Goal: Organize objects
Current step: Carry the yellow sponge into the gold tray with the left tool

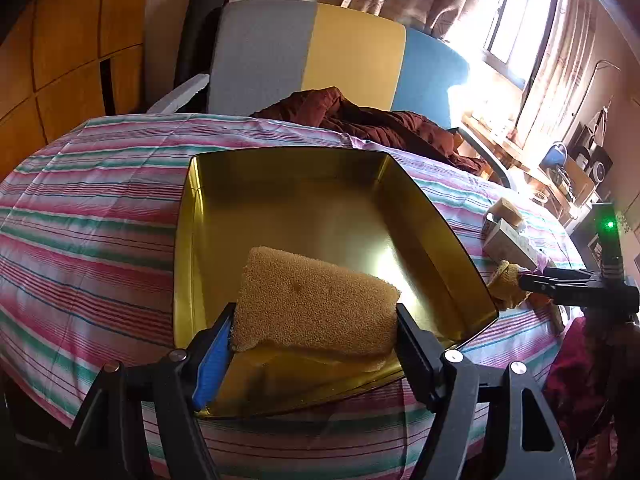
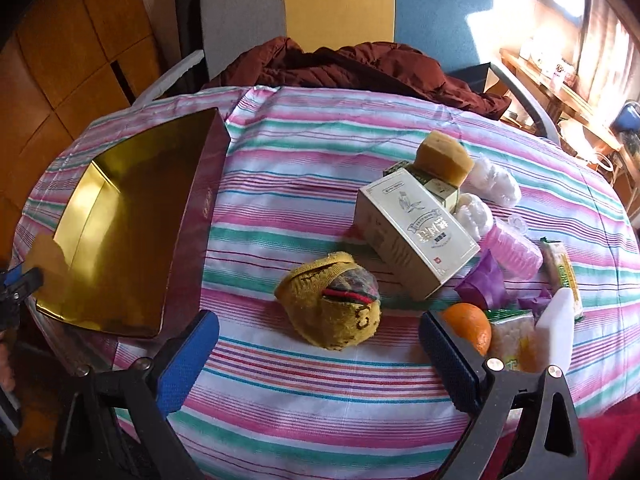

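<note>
Left wrist view is showing the left gripper (image 1: 314,320) clenching a tan sponge (image 1: 316,300) between its two pads, holding it over the near end of an open gold-lined tin (image 1: 384,184) that is sitting on the striped tablecloth (image 1: 92,208). The sponge is hanging tilted above the tin's floor, not lying in it. At the far right of that view the right gripper (image 1: 520,280) is reaching in beside a yellow knitted pouch (image 1: 505,286). Right wrist view is showing the right gripper (image 2: 320,336) with its jaws spread wide and nothing between the pads, hovering just short of the yellow knitted pouch (image 2: 332,300), which is lying on the cloth to the right of the tin (image 2: 116,240). Behind the pouch a pale carton (image 2: 412,236) is lying on its side with a second sponge (image 2: 440,156) perched at its far end. An orange (image 2: 468,326), a pink ribbed bottle (image 2: 512,248), white puffs (image 2: 494,180) and packaged snacks (image 2: 514,340) are crowding together right of the carton. A dark red garment (image 2: 360,68) is lying at the table's far edge.
</note>
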`<action>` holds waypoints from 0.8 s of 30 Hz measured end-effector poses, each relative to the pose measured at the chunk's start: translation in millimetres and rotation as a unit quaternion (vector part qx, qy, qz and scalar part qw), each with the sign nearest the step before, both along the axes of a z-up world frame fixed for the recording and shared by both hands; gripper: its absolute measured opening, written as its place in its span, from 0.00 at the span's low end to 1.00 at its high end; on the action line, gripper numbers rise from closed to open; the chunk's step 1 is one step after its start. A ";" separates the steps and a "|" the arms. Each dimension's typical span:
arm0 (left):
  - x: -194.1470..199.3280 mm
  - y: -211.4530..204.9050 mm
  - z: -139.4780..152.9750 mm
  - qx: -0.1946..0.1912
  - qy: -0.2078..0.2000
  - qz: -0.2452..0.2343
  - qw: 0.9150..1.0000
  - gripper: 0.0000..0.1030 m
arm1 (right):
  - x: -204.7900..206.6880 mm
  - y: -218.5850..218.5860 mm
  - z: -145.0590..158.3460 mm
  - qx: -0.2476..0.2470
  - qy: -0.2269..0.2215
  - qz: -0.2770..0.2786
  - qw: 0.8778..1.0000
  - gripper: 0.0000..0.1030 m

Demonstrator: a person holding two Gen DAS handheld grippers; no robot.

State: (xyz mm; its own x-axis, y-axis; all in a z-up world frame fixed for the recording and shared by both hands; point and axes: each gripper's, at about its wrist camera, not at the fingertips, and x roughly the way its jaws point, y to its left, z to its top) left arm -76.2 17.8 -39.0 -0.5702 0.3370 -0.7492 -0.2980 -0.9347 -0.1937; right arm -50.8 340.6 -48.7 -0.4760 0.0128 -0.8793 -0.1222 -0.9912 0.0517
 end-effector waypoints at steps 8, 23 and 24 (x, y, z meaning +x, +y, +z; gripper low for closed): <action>2.4 -18.0 7.4 -0.015 0.006 0.036 0.999 0.73 | -26.0 4.8 -42.4 0.003 -0.020 -0.002 1.000 0.82; -1.6 -12.3 -15.5 -0.066 -0.026 0.051 0.996 0.73 | -29.0 8.4 -52.0 0.005 -0.023 0.000 1.000 0.54; -0.7 -12.9 -16.8 -0.071 -0.025 0.051 0.996 0.74 | -29.3 9.1 -50.5 0.003 -0.019 -0.001 1.000 0.53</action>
State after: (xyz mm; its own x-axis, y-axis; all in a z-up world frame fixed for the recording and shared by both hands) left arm -76.9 4.9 -55.8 -0.5562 0.1680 -0.8139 -0.1933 -0.9786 -0.0699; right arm -80.1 349.6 -99.1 -0.4426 0.0186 -0.8965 -0.1262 -0.9911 0.0418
